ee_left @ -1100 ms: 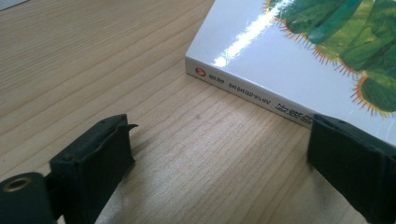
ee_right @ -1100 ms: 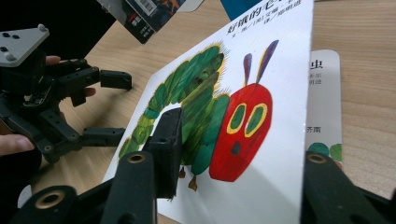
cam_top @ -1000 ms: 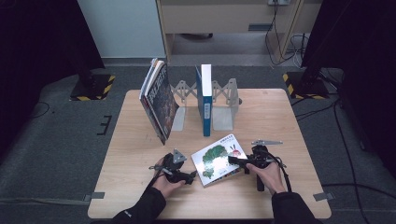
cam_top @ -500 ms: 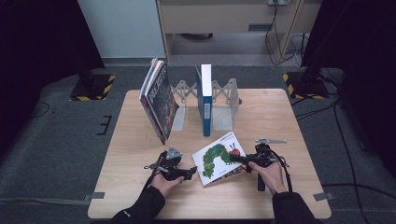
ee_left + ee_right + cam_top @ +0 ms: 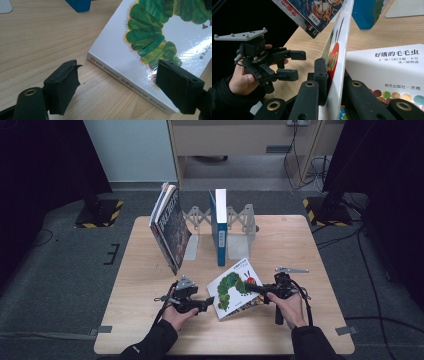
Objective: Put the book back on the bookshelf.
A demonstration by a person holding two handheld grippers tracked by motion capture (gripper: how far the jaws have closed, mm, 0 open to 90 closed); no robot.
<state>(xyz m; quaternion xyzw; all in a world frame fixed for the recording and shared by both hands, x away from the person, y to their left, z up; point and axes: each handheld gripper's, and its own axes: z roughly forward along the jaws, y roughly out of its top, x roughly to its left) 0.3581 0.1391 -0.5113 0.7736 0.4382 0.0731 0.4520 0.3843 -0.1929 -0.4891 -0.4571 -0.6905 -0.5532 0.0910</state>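
A white picture book (image 5: 235,287) with a green caterpillar on its cover lies on the wooden table's near middle. My right gripper (image 5: 248,288) is shut on the front cover's edge (image 5: 342,32) and holds the cover raised almost upright, so the title page (image 5: 387,72) shows beneath. My left gripper (image 5: 209,301) stands open at the book's left side, low over the table. Its jaws straddle the corner by the spine (image 5: 130,82) without touching it. The right gripper view also shows the left gripper (image 5: 298,64) open in the person's hand.
A grey expanding book rack (image 5: 240,227) stands at the table's far middle with a blue book (image 5: 218,225) upright in it. Left of it a dark comic book (image 5: 170,227) leans steeply. Bare wood (image 5: 145,285) lies left of my left hand.
Both grippers have edged slightly away from the person. The right one has tipped the cover up further, and the left one has closed in on the spine side.
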